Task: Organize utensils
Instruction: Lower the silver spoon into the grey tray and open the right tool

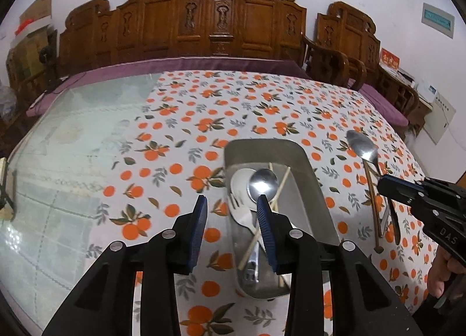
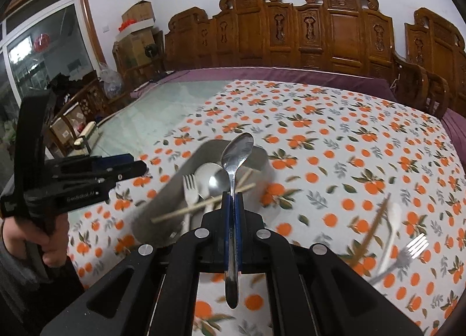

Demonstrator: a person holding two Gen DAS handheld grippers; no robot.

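A metal tray (image 1: 308,161) lies on the orange-print cloth. It holds a metal spoon (image 1: 263,183), a white spoon (image 1: 239,180), a pale fork (image 1: 241,215) and light chopsticks (image 1: 282,186). My left gripper (image 1: 232,200) hovers open above the tray's left edge with nothing between its fingers. My right gripper (image 2: 232,199) is shut on the handle of a second metal spoon (image 2: 237,149), held above the tray (image 2: 262,158) with the bowl pointing away. In the left wrist view that spoon (image 1: 362,145) and the right gripper (image 1: 381,186) are to the right of the tray.
A brown chopstick (image 2: 375,222) and a metal fork (image 2: 404,260) lie blurred on the cloth right of the tray. A glass tabletop (image 1: 72,137) stretches left of the cloth. Carved wooden chairs (image 1: 204,21) line the far side. A hand (image 2: 46,237) holds the left gripper (image 2: 139,167).
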